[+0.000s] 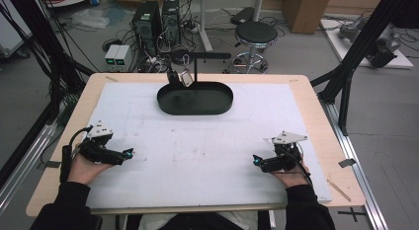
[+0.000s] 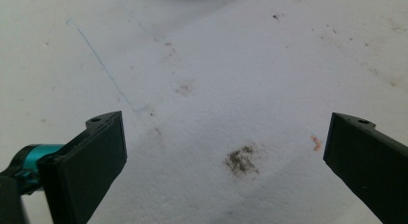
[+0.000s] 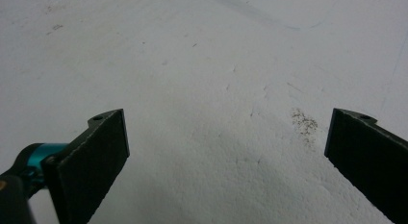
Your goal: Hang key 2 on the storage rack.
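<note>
Your left gripper [image 1: 129,153] rests low over the near left part of the white mat [image 1: 197,141] on the worktop [image 1: 316,106], its fingers [image 2: 91,161] spread wide with nothing between them, above a dark smudge [image 2: 242,160]. Your right gripper [image 1: 255,160] sits at the near right, its fingers [image 3: 91,159] likewise spread apart and empty. The black oval tray [image 1: 195,98] lies at the far middle of the mat, well apart from both grippers, with a small stand [image 1: 195,62] behind it.
</note>
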A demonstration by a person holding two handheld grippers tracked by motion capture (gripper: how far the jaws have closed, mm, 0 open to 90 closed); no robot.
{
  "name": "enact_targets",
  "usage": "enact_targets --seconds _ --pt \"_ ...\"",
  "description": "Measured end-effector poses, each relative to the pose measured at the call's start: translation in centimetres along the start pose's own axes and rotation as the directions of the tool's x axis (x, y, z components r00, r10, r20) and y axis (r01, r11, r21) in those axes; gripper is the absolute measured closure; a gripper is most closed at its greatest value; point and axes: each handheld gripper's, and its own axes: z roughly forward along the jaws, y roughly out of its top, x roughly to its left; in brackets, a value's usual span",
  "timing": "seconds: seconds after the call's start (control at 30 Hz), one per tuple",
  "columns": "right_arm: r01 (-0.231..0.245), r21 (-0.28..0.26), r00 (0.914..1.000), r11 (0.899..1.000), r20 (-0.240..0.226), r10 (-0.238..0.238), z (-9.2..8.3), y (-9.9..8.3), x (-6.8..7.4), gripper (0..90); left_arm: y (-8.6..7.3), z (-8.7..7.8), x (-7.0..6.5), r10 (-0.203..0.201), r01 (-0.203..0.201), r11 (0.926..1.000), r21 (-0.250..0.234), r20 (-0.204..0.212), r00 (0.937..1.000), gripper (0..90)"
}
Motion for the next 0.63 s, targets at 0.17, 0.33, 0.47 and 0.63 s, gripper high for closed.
enact_targets --seconds 0.17,0.33,0.47,0.63 --pt "-0.002 0.002 1.0 1.0 0.002 0.002 0.1 0.0 0.0 0.8 -1.0 -0.6 -0.5 0.022 -0.023 0.999 -0.039 -0.015 0.9996 1.7" --pt "-0.002 0.001 1.0 1.0 0.004 0.002 -0.1 -0.1 0.0 0.8 -2.3 -1.6 -0.1 -0.003 0.001 0.9958 -0.092 -0.015 0.9999 1.7" --pt "-0.002 -0.003 1.0 1.0 0.008 0.002 -0.1 -0.1 -0.1 0.8 -3.7 -2.8 0.4 -0.035 0.035 0.9853 -0.167 0.001 0.9994 1.7" --pt "0.0 -0.002 1.0 1.0 0.005 0.0 -0.1 -0.1 0.0 0.8 -4.5 -3.4 0.7 -0.059 0.056 0.9804 -0.189 -0.011 0.9982 1.7"
